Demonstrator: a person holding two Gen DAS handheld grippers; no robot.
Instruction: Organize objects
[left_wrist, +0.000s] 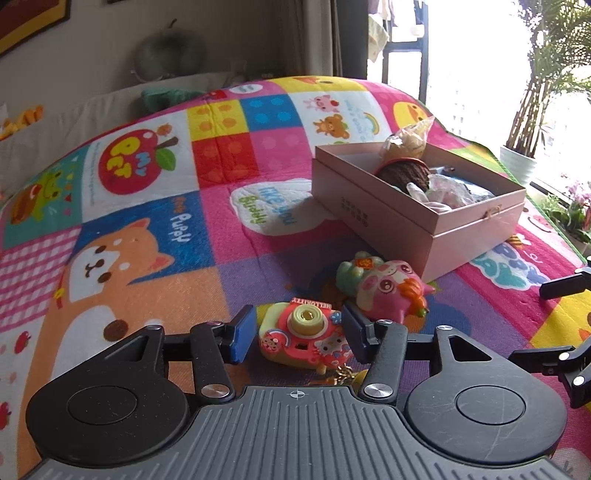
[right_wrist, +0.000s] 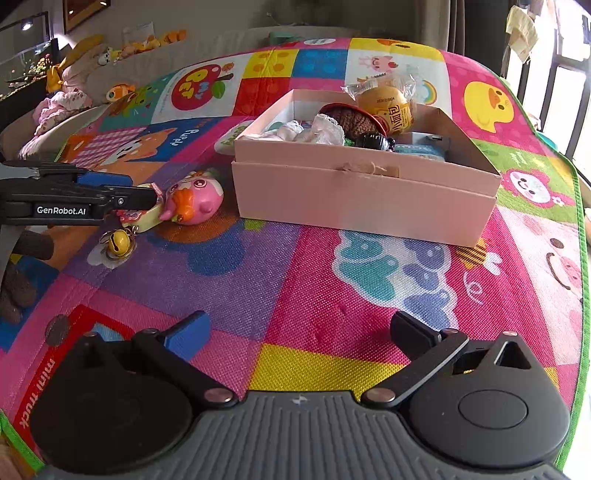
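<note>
**Toy camera between left fingers, box open**

Left wrist view: left gripper (left_wrist: 300, 334) sits low over the play mat (left_wrist: 155, 229) with its fingers (left_wrist: 244, 334) spread on either side of the toy camera (left_wrist: 303, 338). Contact between the pads and the toy's sides cannot be confirmed; a narrow gap shows at the left pad. The camera lies flat, its yellow lens facing up and toward the viewer, its long axis running across from finger to finger. Its lower edge and the attached chain are cut off by the gripper body. Just beyond it lies the pink squishy toy (left_wrist: 388, 290), touching or nearly touching the right finger. Farther back stands the open pink box (left_wrist: 406, 218), its long axis running diagonally away to the right; the contents (a brown knitted item, wrapped items) are partly hidden by the box wall.

Right wrist view: right gripper (right_wrist: 301, 334) hovers over bare mat, fingers wide apart and holding nothing. The left gripper enters from the left edge, and its fingers cover most of the toy camera; only a strip of it shows. A gold bell (right_wrist: 118, 242) lies on the mat below it. The box's front wall faces the viewer, and a yellow wrapped jar (right_wrist: 388, 109) shows inside.
</note>
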